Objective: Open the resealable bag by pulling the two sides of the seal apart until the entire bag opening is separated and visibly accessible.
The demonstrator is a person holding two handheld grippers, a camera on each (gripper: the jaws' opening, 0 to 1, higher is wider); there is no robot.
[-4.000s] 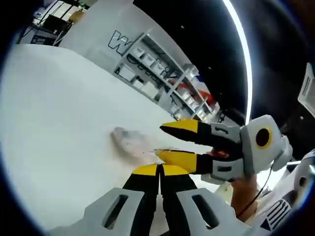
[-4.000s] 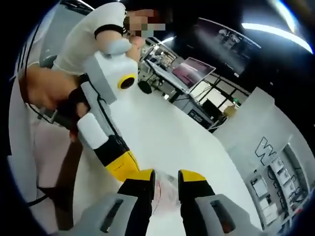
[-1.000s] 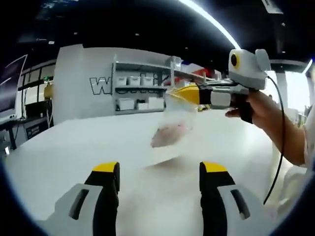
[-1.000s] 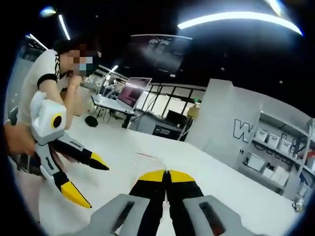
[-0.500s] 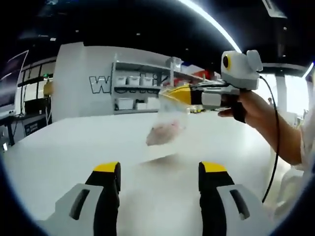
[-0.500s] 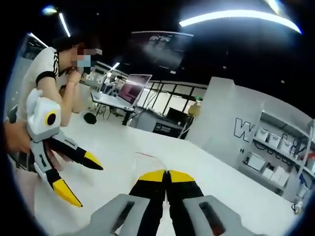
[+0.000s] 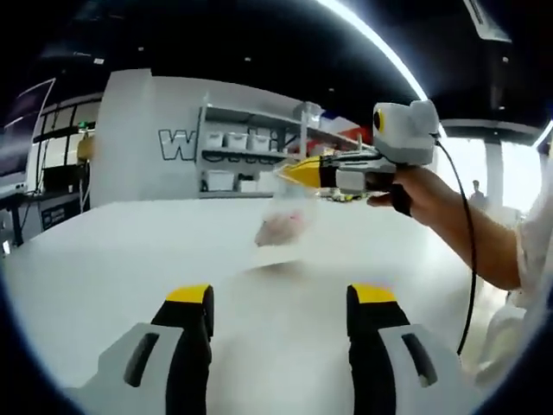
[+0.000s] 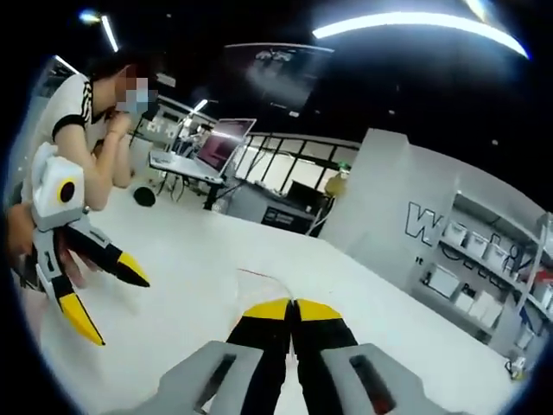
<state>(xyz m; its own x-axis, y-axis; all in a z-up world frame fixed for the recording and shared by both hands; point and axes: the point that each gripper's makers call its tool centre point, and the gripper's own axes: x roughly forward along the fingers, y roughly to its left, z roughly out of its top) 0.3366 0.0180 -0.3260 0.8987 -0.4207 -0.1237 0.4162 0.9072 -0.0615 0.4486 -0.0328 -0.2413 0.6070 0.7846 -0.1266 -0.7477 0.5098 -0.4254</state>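
One clear bag (image 7: 283, 223) hangs at the centre of the left gripper view above the white table (image 7: 104, 259), pinched by the right gripper (image 7: 294, 172). The left gripper (image 8: 112, 294), lower left in the right gripper view, is spread wide, holding nothing.

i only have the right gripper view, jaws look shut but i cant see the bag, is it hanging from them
Observer: Yes. In the left gripper view the right hand-held gripper pinches the top edge of the clear bag, which hangs above the white table.
Operator: anything inside it
Observer: A pale pinkish lump sits low in the bag; I cannot tell what it is.
Operator: is the left one on the bag too
Observer: No. The left hand-held gripper has its jaws spread wide, apart from the bag.
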